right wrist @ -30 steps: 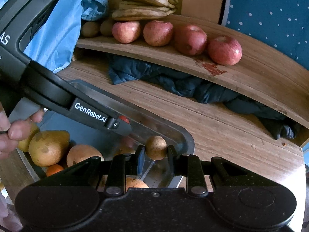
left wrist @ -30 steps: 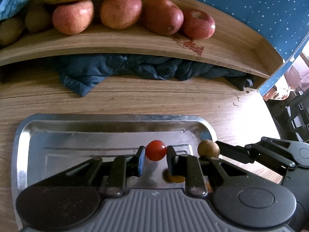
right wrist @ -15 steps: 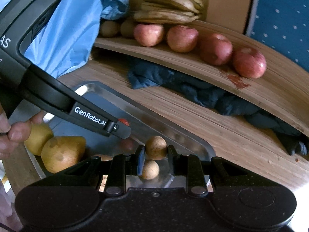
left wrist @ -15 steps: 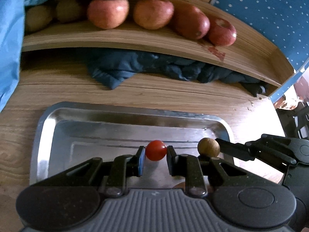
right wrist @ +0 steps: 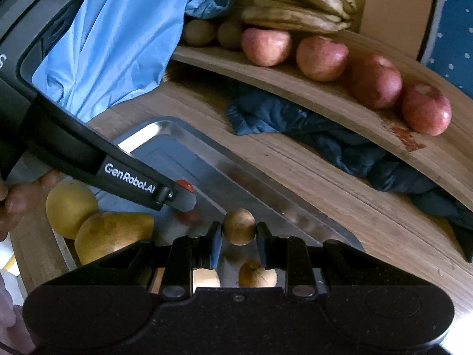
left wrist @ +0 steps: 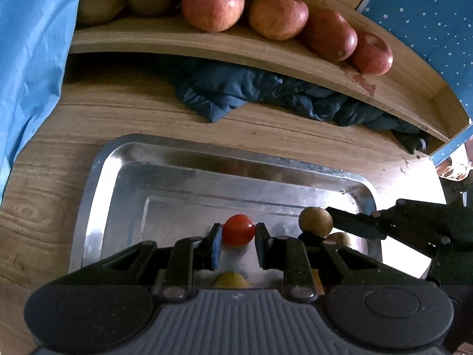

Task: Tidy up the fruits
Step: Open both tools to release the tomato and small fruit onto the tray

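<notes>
Steel rectangular tray (left wrist: 97, 195) below both grippers; left gripper (left wrist: 238, 232) pinching small red cherry tomato (left wrist: 238, 230) over tray floor; right gripper (right wrist: 239, 232) pinching small round brown fruit (right wrist: 239, 226) near tray's right end, above yellow-brown pears (right wrist: 112, 233). Keep both pinches light and steady; carry level; avoid collision between tools; release only just above chosen spot.

Black left gripper (right wrist: 180, 195) lettered GenRobot.AI, blue-padded jaws, grey ribbed housing
</notes>
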